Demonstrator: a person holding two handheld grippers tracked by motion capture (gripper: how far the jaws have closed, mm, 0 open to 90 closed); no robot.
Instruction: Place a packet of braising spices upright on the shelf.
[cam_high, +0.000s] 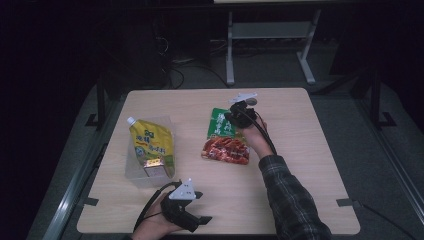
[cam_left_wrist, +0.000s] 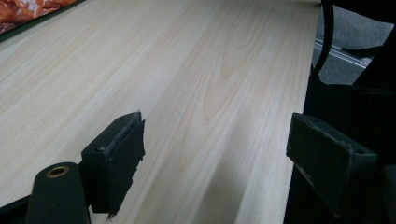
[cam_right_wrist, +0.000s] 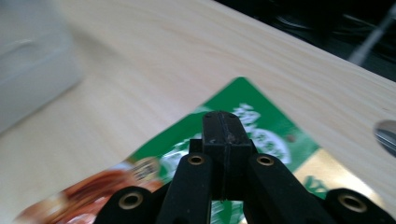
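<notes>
Your right gripper sits clenched over the green-and-red packet — whether it grips it, I cannot tell — your left gripper gapes released above the table.

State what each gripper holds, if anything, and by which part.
The left gripper holds nothing; its jaws stand wide apart over bare table. The right gripper is shut above the green and red packet; whether it pinches it cannot be told.

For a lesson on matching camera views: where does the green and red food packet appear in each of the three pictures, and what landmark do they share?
High view: the green and red packet lies flat right of centre, under the right gripper.
Left gripper view: its red corner sits at the top left edge.
Right gripper view: it lies at centre and bottom, behind the closed jaws.
Shared landmark: the pale wooden table.
</notes>
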